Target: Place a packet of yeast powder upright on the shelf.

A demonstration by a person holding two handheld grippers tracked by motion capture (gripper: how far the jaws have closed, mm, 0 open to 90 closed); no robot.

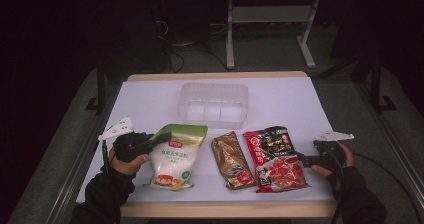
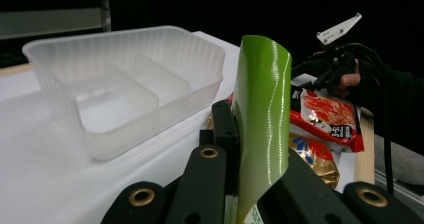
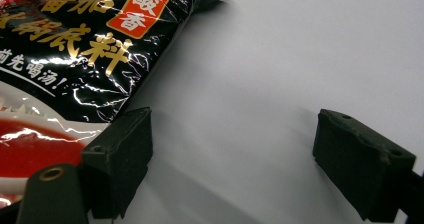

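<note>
A white bag with a green top [image 1: 175,159] lies at the front left of the white table [image 1: 280,99]. My left gripper [image 1: 159,138] is shut on its green top edge [image 2: 262,119], which stands up between the black jaws in the left gripper view. A gold packet [image 1: 231,161] and a red and black packet [image 1: 276,159] lie to the right of the bag. My right gripper [image 1: 302,159] rests by the red packet's right edge. In the right gripper view it [image 3: 235,159] stands open over bare table, its left fingertip [image 3: 122,154] just beside the packet [image 3: 90,49].
A clear plastic tray [image 1: 214,104] with several compartments stands at the middle back of the table, seen close in the left gripper view as the tray [image 2: 125,84]. Metal table legs [image 1: 230,39] and cables lie on the dark floor beyond.
</note>
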